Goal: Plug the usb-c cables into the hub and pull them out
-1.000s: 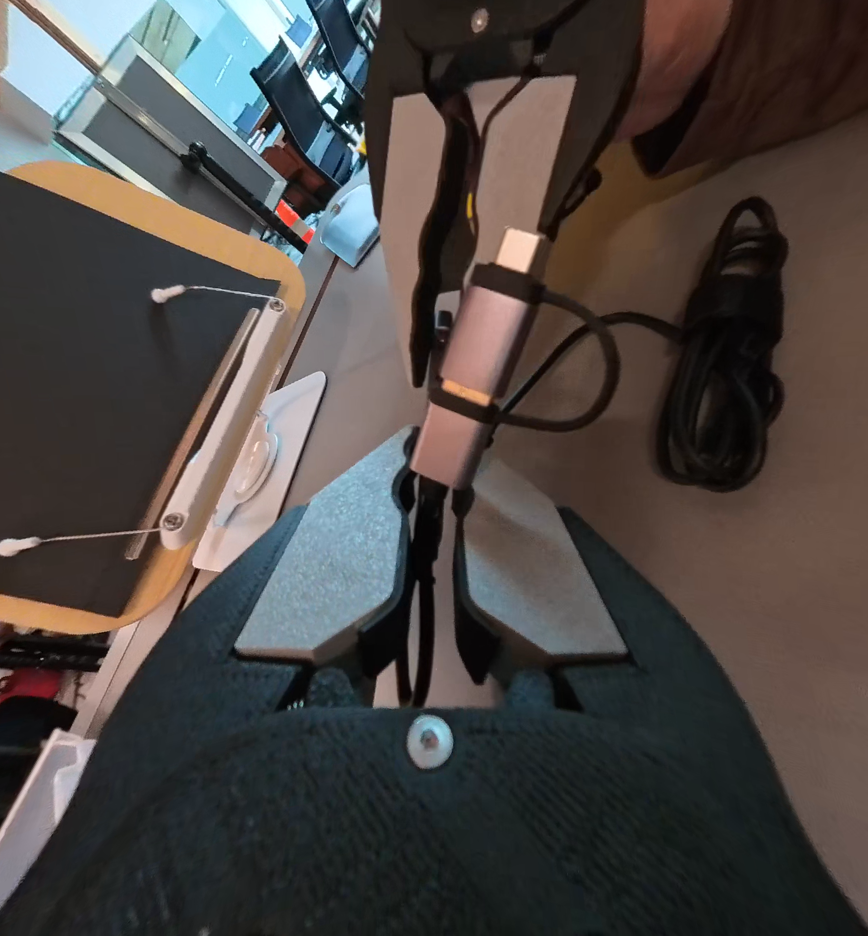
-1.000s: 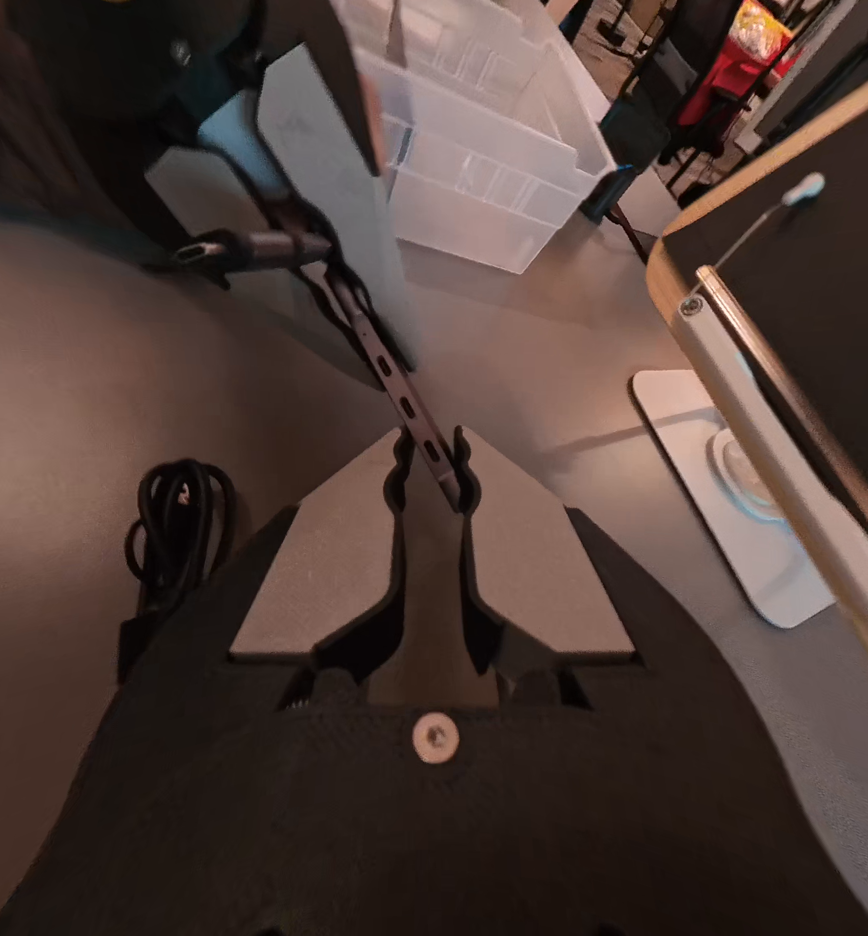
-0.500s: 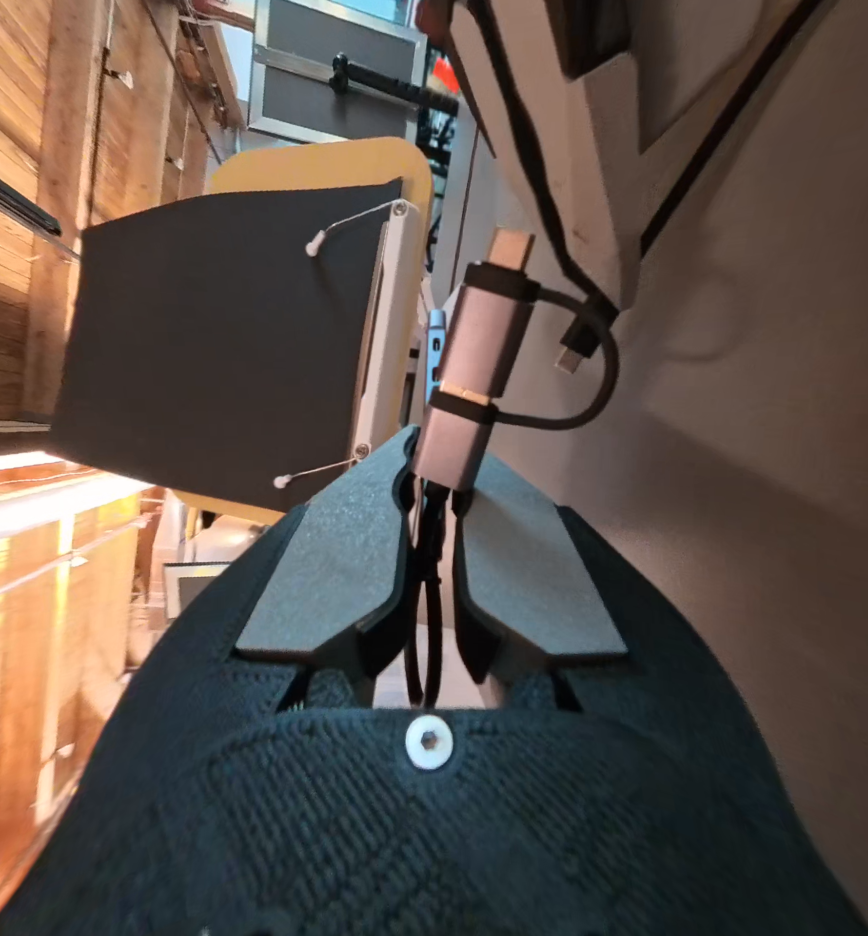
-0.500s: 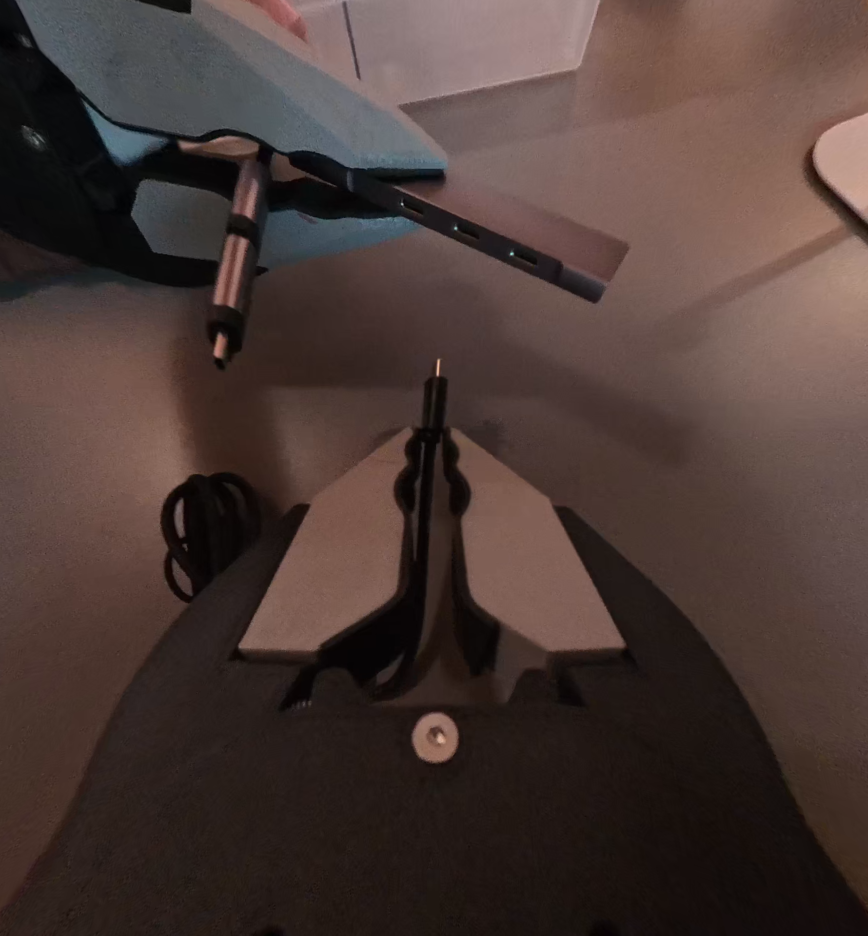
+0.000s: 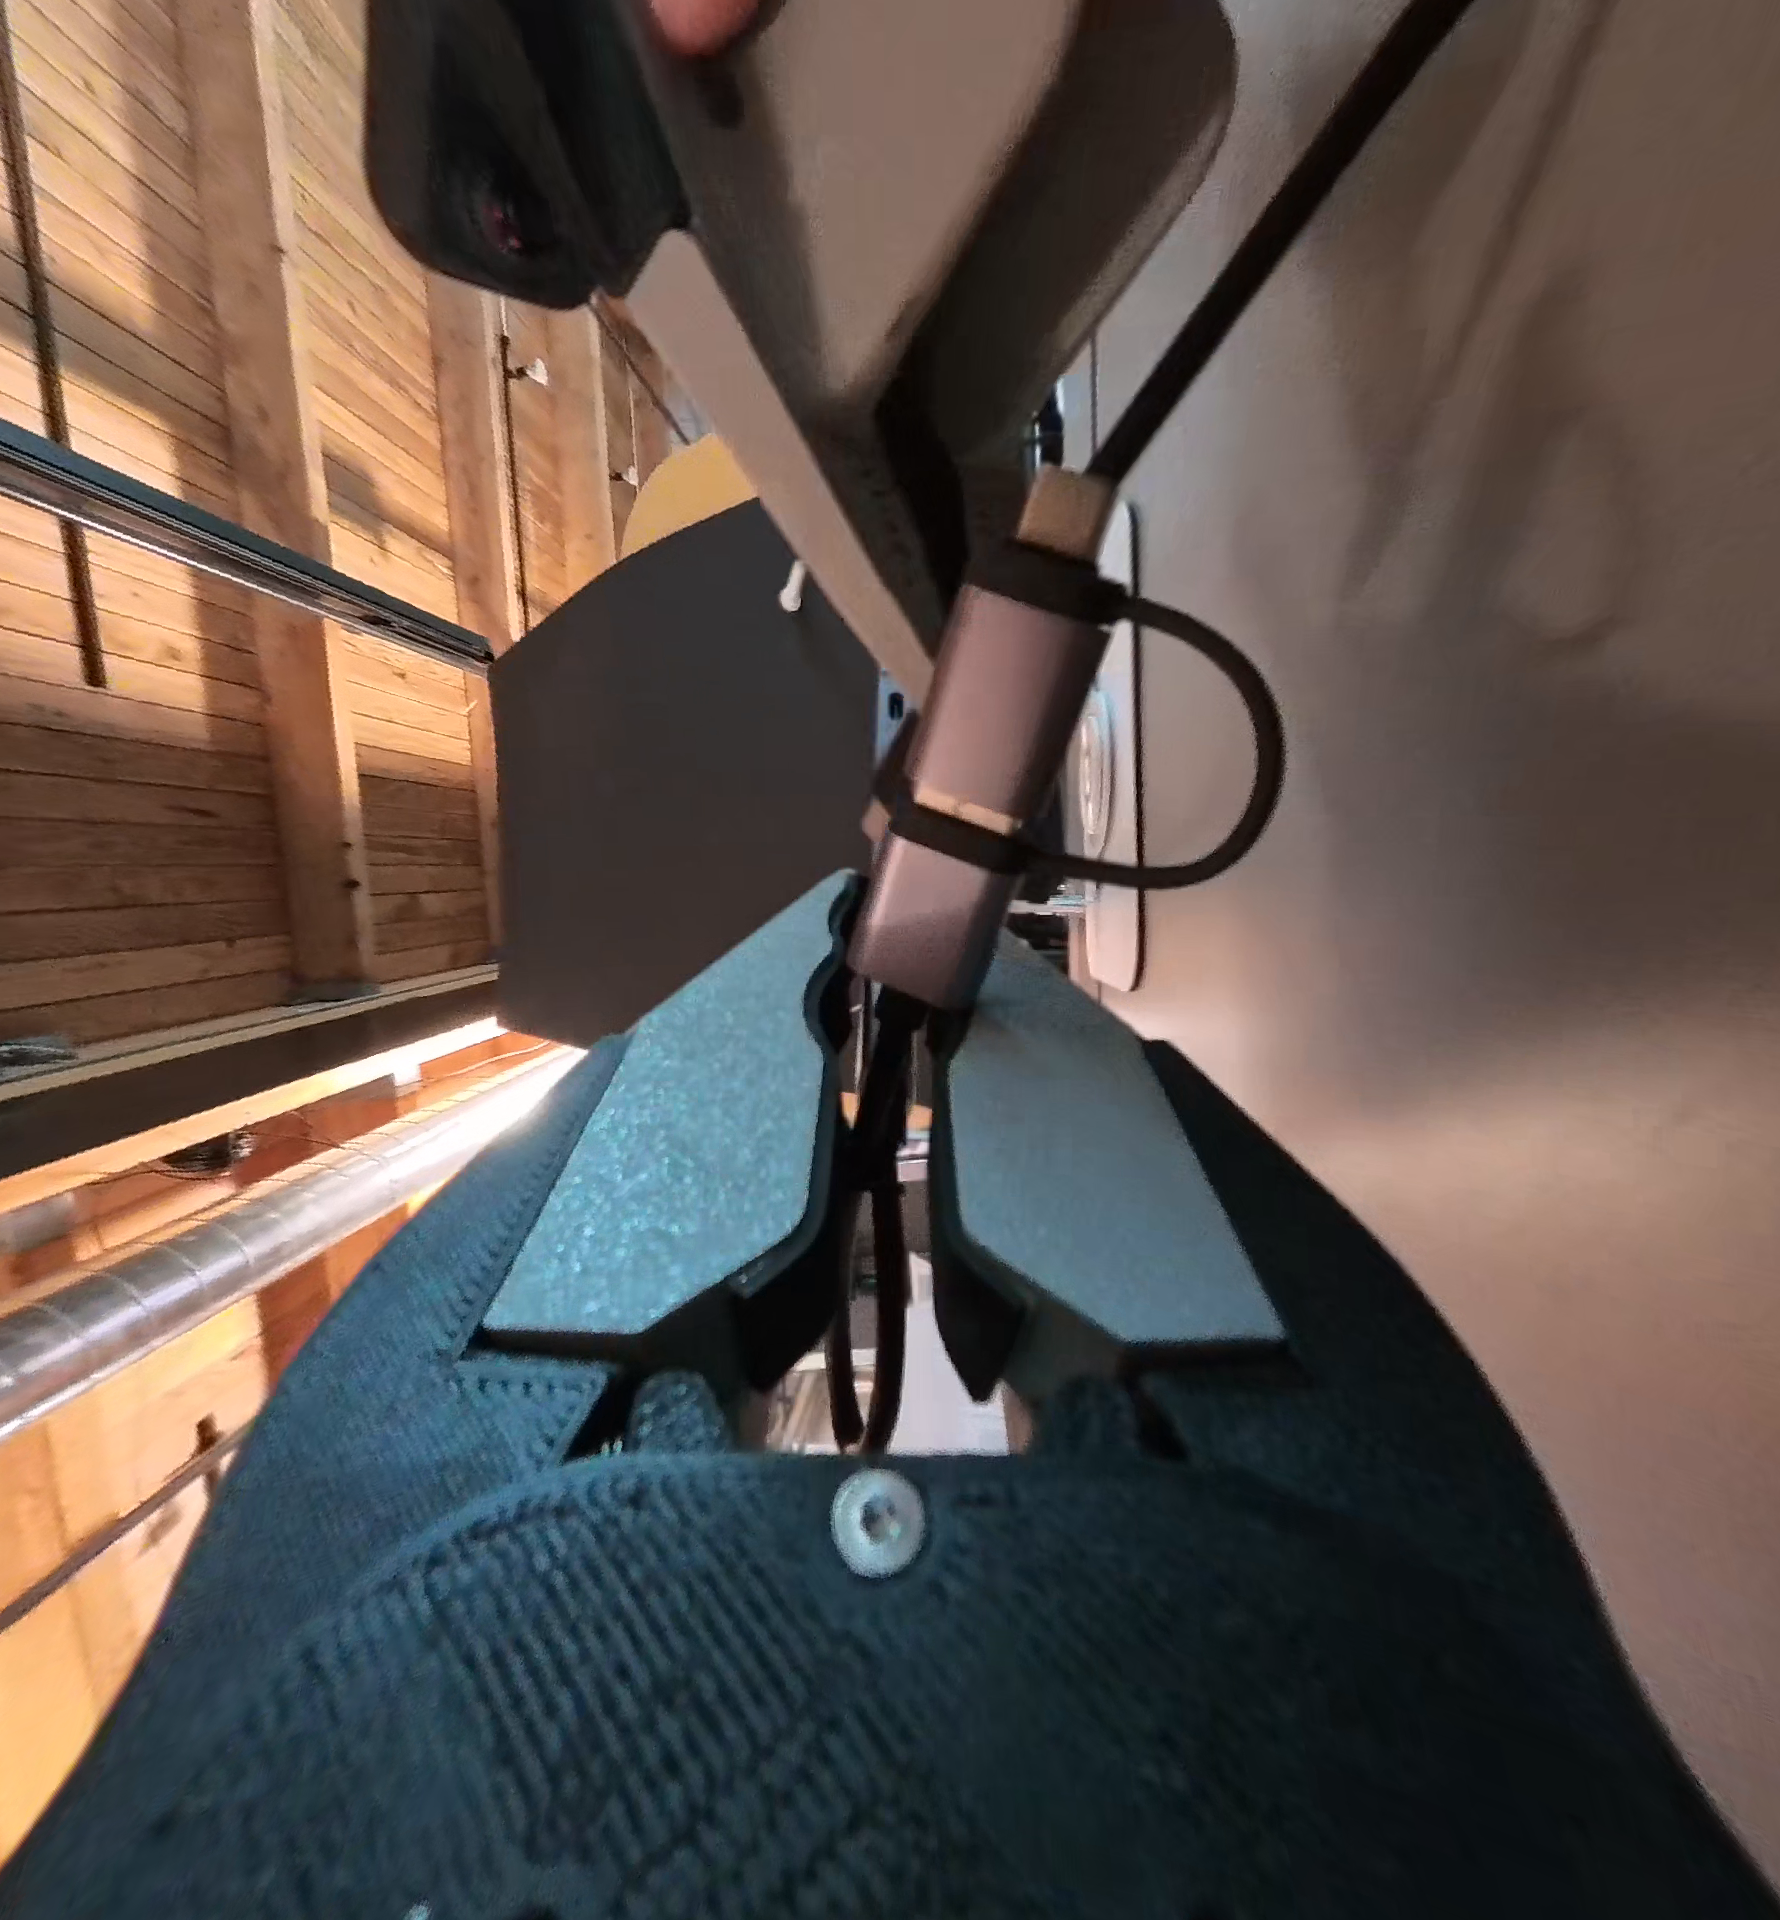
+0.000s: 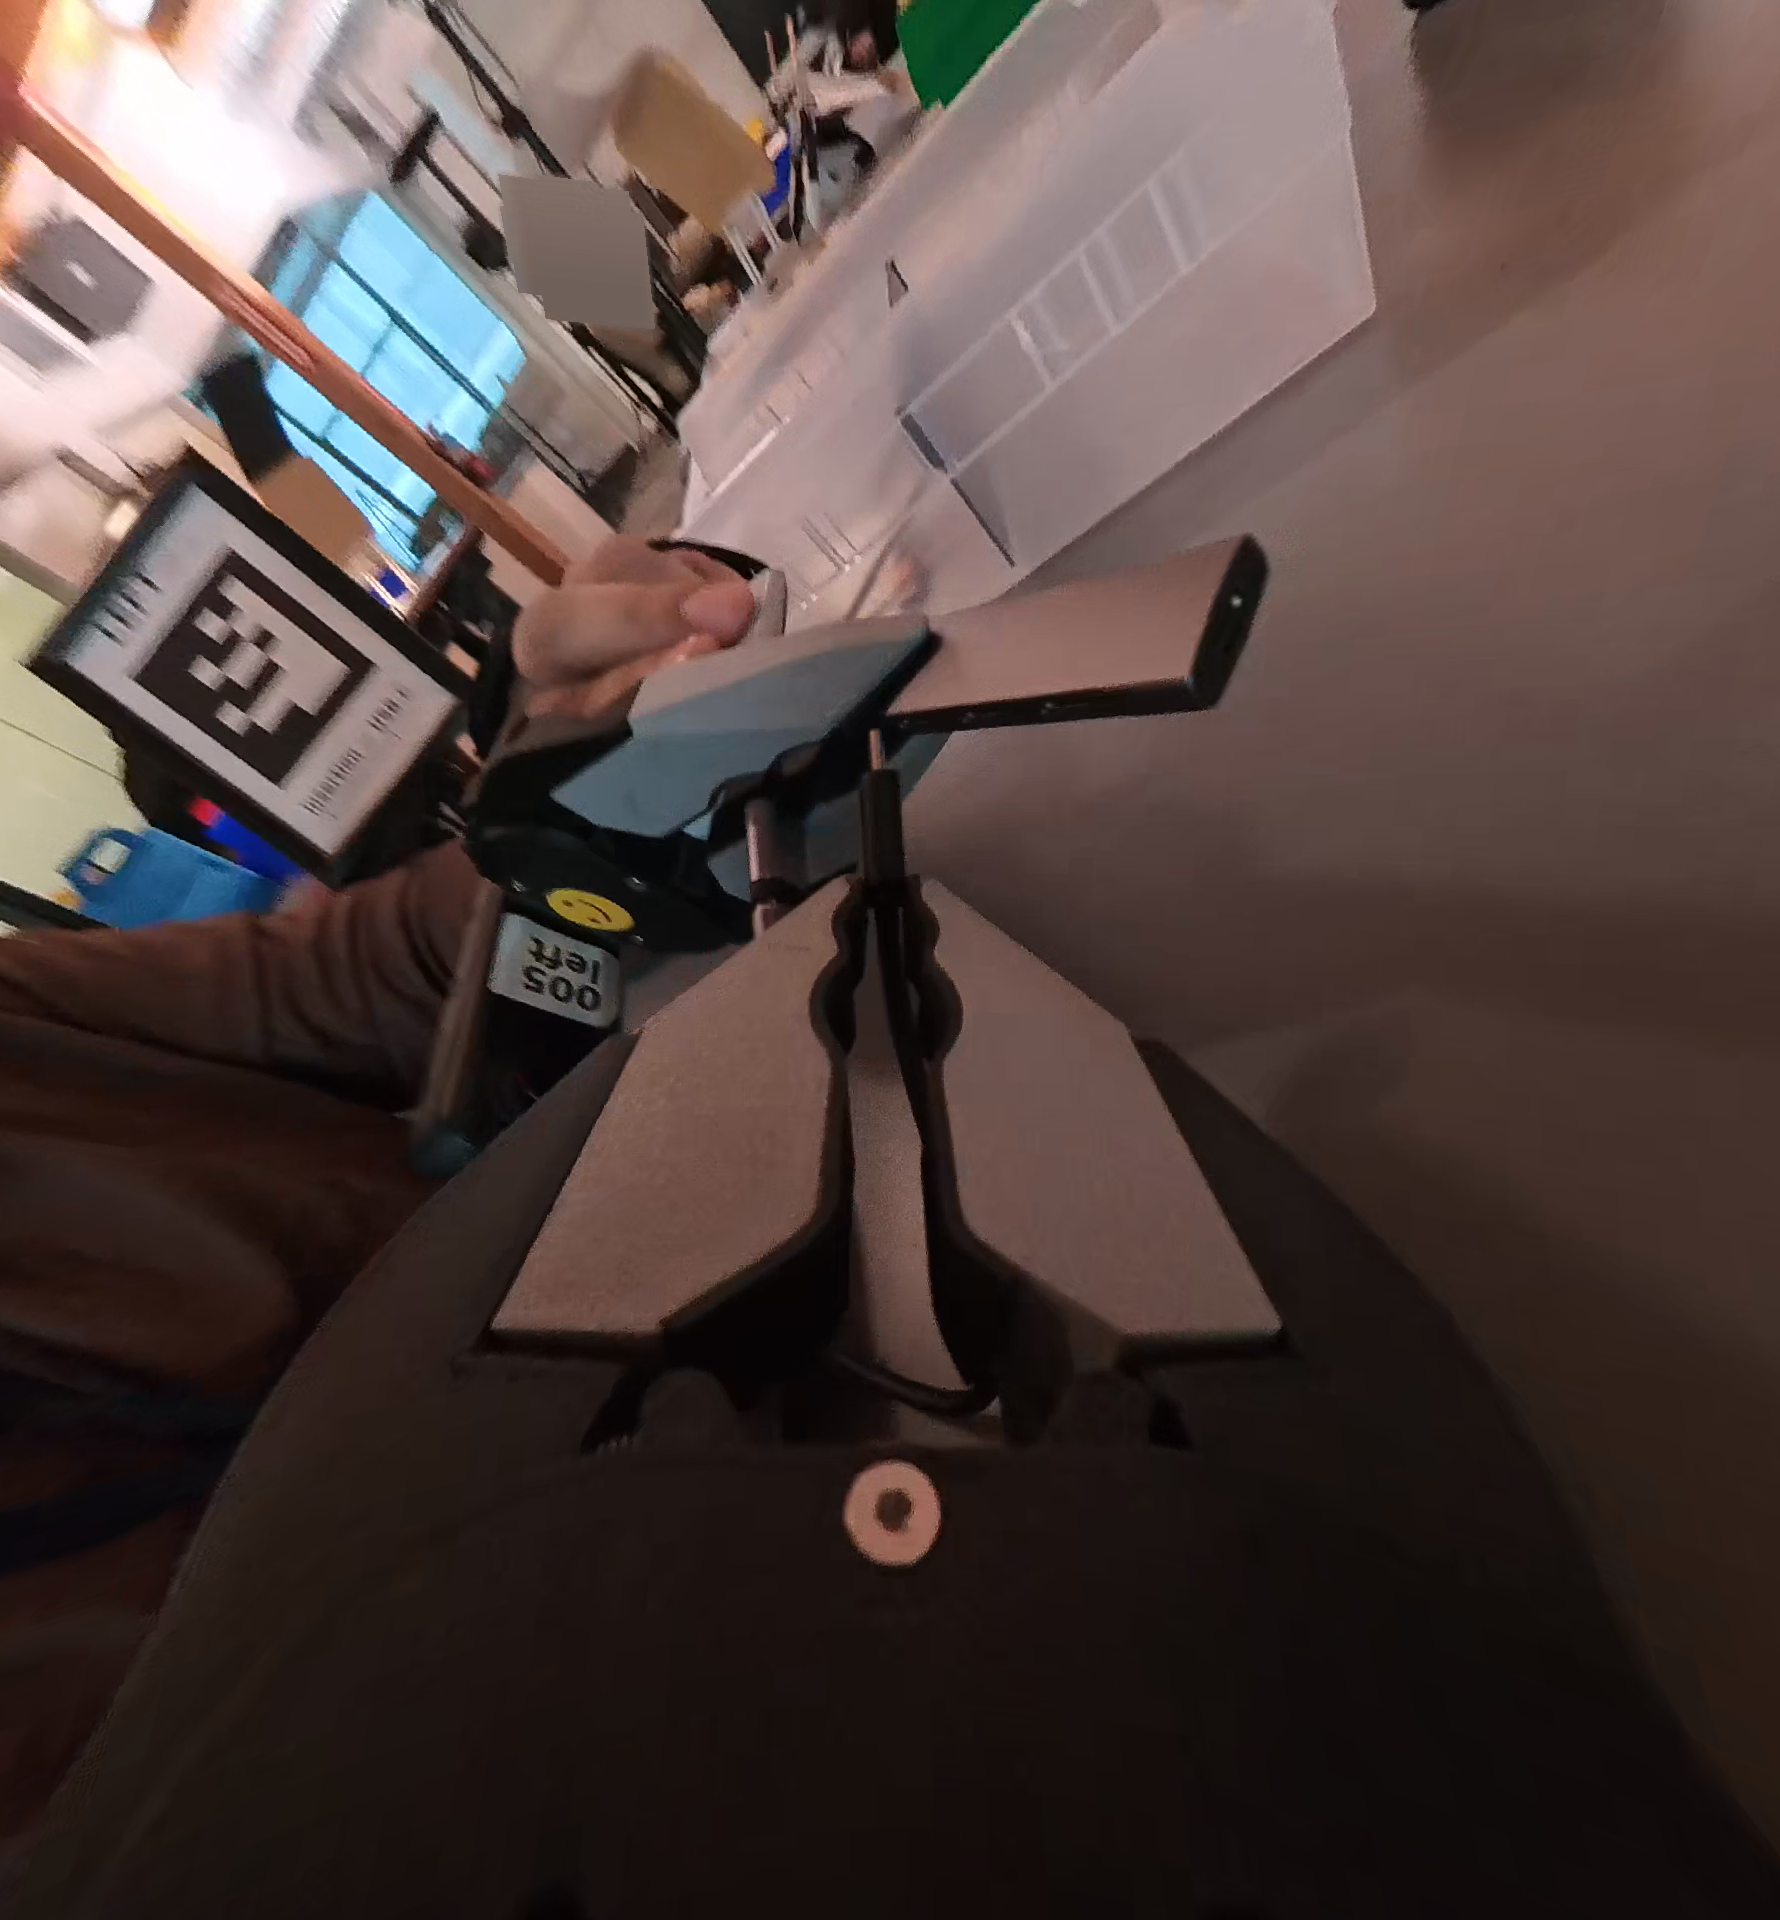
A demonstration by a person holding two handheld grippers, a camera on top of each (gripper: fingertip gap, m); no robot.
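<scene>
We see two hand-held grippers meeting above a pale grey table (image 6: 1488, 935). In the left wrist view, our left gripper (image 5: 891, 940) has its fingers closed together on the grey metal plug housing (image 5: 969, 790) at the end of the hub's short lead, with thin black cord running back between the fingers. A black loop of cord (image 5: 1229, 790) bends out from the side of that housing. Just beyond it the other gripper's pale finger plate (image 5: 927, 229) fills the top of the view, blurred. In the right wrist view, our right gripper (image 6: 881, 914) has its fingers clamped on a black cable (image 6: 881, 821), whose plug points up toward the hub (image 6: 1073, 644), a slim grey bar held out level in the air. The plug tip sits right at the lower edge of the hub where a row of small ports shows; we cannot tell whether it is seated in a port. A hand (image 6: 605, 634) and a brown sleeve (image 6: 190, 1018) hold the left gripper beside the hub. Behind are a clear plastic organiser box (image 6: 1125, 343) on the table and a board with a black and white square marker (image 6: 242, 665).
</scene>
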